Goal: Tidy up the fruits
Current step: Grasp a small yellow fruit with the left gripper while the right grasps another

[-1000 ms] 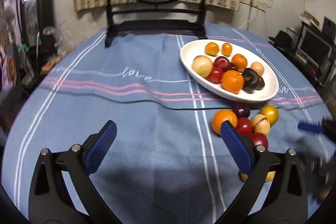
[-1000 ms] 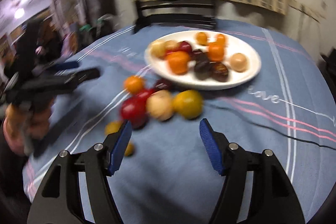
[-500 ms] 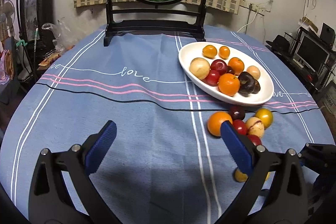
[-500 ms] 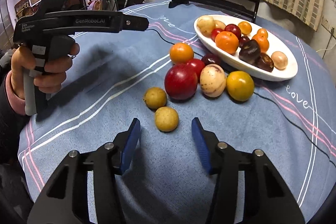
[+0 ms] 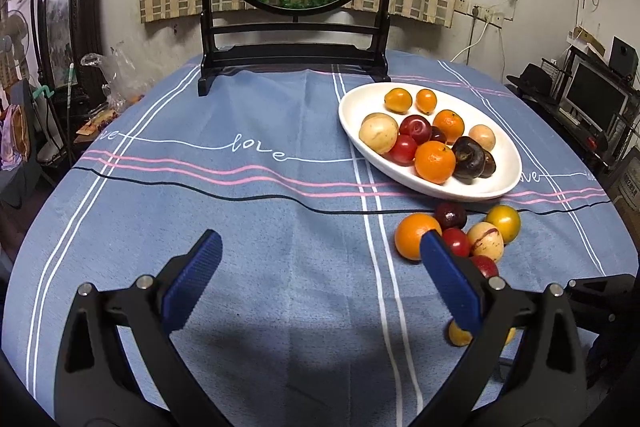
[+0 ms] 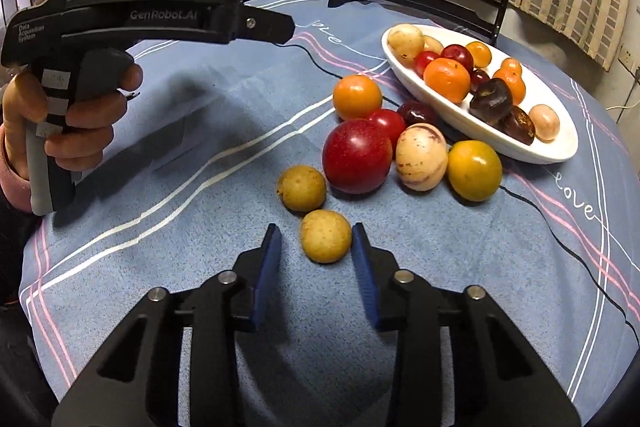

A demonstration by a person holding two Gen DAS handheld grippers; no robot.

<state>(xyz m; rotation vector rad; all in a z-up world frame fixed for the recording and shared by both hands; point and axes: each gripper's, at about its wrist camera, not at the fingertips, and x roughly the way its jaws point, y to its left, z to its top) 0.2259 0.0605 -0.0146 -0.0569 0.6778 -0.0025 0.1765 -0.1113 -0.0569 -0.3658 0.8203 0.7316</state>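
Right wrist view: right tongs [image 6: 316, 247], jaws just closing, bracket a small yellow fruit [image 6: 326, 235] without clamping it; left tongs [image 5: 316, 277] hang wide open, empty. White dish [image 6: 560, 151] is partly filled; eight fruits remain on the worktop [image 6: 200, 227].

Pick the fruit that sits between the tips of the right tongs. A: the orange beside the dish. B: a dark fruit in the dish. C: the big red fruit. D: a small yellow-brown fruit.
D: in the right wrist view the small yellow-brown fruit lies on the cloth between the tips of the right tongs, whose jaws have just been closing; the right pad looks at its skin, the left still clear.
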